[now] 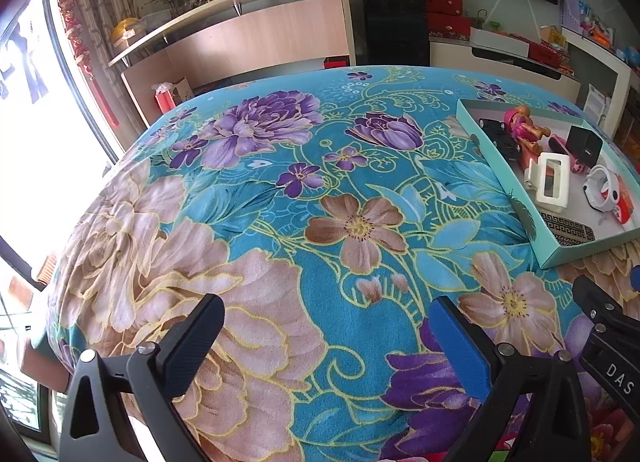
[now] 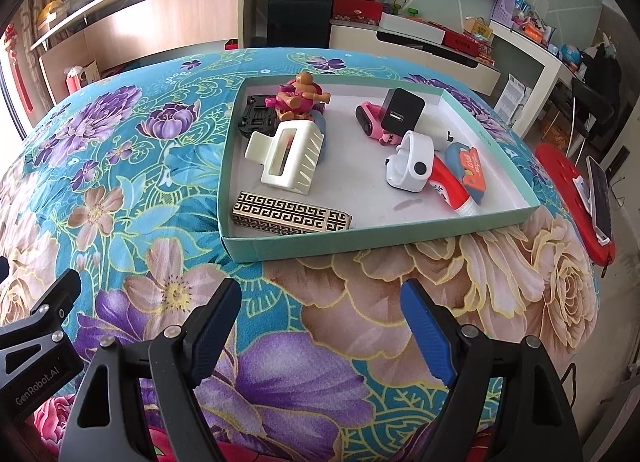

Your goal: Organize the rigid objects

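Observation:
A shallow teal tray [image 2: 320,243] sits on the floral cloth and also shows in the left wrist view [image 1: 500,182]. It holds a cream hair claw [image 2: 288,156], a black-and-gold patterned box [image 2: 292,214], a pink toy figure [image 2: 300,98], a black toy car [image 2: 258,116], a black charger cube [image 2: 402,110], a white band [image 2: 412,162] and a red-and-white tube [image 2: 448,190]. My right gripper [image 2: 322,298] is open and empty, just in front of the tray. My left gripper [image 1: 328,314] is open and empty over bare cloth, left of the tray.
The floral cloth [image 1: 280,190] covers the table. A red stool with a phone [image 2: 596,190] stands to the right. Shelves, a black cabinet [image 1: 392,18] and a TV unit lie beyond the far edge. The other gripper shows at each view's side [image 2: 36,330].

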`<move>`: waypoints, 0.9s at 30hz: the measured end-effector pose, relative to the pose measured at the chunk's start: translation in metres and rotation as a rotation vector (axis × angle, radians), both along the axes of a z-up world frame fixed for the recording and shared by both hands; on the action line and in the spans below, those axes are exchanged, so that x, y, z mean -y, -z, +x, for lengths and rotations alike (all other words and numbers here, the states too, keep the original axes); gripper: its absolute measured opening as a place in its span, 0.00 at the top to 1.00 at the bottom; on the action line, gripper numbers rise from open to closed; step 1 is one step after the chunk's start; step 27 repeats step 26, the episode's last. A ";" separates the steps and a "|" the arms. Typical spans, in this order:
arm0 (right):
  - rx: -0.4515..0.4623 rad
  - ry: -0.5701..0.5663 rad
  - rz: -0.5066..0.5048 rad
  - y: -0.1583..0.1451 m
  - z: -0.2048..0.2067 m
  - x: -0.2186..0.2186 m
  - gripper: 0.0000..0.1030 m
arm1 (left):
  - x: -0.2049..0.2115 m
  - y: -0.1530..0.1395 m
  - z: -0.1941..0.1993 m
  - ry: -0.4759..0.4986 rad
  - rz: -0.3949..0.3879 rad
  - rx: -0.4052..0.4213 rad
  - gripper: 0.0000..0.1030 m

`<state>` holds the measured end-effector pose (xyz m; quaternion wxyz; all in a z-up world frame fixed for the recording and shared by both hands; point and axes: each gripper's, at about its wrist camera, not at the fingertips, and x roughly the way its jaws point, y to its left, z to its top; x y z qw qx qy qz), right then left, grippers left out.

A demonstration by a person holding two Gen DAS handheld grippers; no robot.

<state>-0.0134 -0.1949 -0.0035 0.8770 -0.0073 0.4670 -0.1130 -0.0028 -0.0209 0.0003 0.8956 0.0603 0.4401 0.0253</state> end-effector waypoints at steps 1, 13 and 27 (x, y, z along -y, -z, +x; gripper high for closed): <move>-0.001 -0.001 -0.001 0.000 0.000 0.000 0.20 | 0.000 0.000 0.000 -0.003 -0.001 0.002 0.00; 0.002 -0.002 -0.004 -0.001 -0.001 -0.001 0.20 | 0.002 -0.003 -0.002 0.002 0.010 0.016 0.00; 0.001 -0.001 -0.004 0.000 -0.001 -0.001 0.20 | 0.007 -0.007 -0.006 0.025 0.028 0.046 0.00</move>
